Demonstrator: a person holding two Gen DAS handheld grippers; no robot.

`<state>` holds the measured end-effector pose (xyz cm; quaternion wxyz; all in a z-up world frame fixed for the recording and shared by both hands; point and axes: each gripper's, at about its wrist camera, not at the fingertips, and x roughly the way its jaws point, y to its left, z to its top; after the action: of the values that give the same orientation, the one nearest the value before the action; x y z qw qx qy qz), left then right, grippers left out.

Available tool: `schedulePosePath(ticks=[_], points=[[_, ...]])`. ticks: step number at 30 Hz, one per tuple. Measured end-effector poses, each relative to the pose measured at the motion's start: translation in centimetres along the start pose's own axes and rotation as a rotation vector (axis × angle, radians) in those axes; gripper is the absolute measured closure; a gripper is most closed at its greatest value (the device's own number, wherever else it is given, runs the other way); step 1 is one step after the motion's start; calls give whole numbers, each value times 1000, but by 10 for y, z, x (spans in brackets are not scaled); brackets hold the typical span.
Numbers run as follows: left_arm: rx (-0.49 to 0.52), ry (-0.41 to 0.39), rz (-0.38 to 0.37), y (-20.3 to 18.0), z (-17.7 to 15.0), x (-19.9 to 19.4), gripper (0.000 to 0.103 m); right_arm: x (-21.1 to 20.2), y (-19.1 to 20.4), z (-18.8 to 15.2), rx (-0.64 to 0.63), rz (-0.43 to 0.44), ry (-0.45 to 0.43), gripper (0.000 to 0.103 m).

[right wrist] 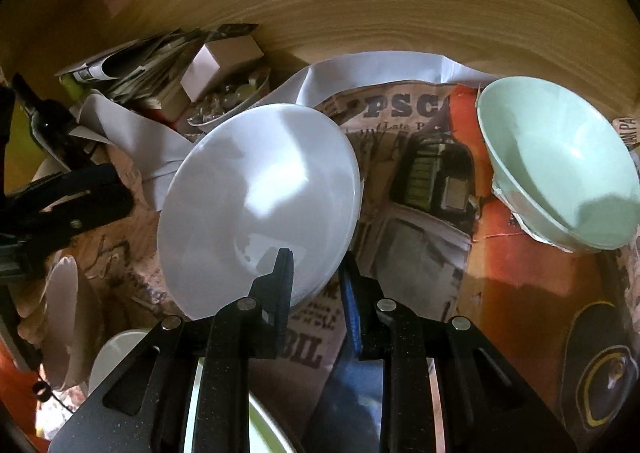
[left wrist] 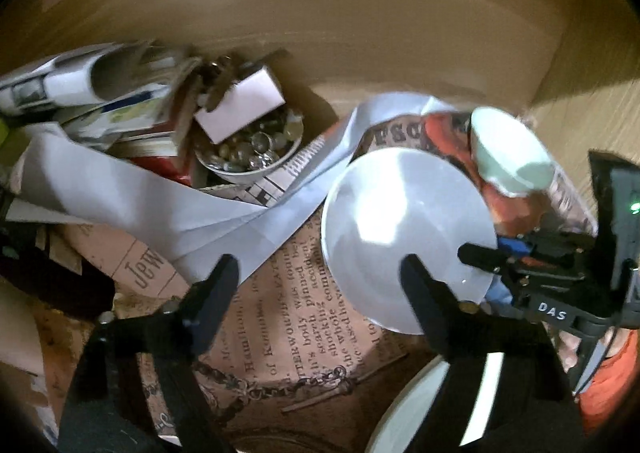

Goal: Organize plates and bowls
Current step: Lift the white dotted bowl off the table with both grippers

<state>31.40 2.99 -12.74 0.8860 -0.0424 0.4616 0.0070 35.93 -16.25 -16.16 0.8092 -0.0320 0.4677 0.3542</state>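
White plate (right wrist: 260, 193), gripped at its near rim by right gripper (right wrist: 316, 285).
Left gripper (left wrist: 320, 273), fingers wide, empty, nearby at left; green bowl (right wrist: 560, 173) lies far right.

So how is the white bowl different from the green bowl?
The white bowl is pale white, the green bowl is mint green. The white bowl is pinched at its rim by the right gripper and tipped up, while the green bowl sits free on the newspaper, nothing touching it. In the right-hand view the white bowl is on the left, the green bowl far right. Both are round, shiny and empty.
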Motion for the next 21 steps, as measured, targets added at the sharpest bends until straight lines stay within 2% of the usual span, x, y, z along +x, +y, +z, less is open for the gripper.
schedulePosePath(ticks=[3, 5, 9, 11, 16, 18, 21], points=[[21, 18, 35, -5, 4, 10, 33, -1, -3, -1, 16, 12, -11, 78], [27, 37, 35, -5, 7, 18, 46, 0, -2, 0, 23, 14, -17, 76], [7, 87, 14, -3, 12, 32, 54, -1, -2, 1, 27, 17, -22, 74], [-6, 103, 5, -1, 13, 37, 67, -1, -6, 2, 51, 18, -23, 70], [2, 129, -30, -2, 11, 47, 91, 1, -15, 2, 88, 49, -24, 71], [7, 131, -39, -4, 10, 46, 92, 0, -13, 2, 82, 68, -32, 79], [6, 130, -41, -4, 9, 45, 92, -1, -8, 2, 59, 40, -35, 80]])
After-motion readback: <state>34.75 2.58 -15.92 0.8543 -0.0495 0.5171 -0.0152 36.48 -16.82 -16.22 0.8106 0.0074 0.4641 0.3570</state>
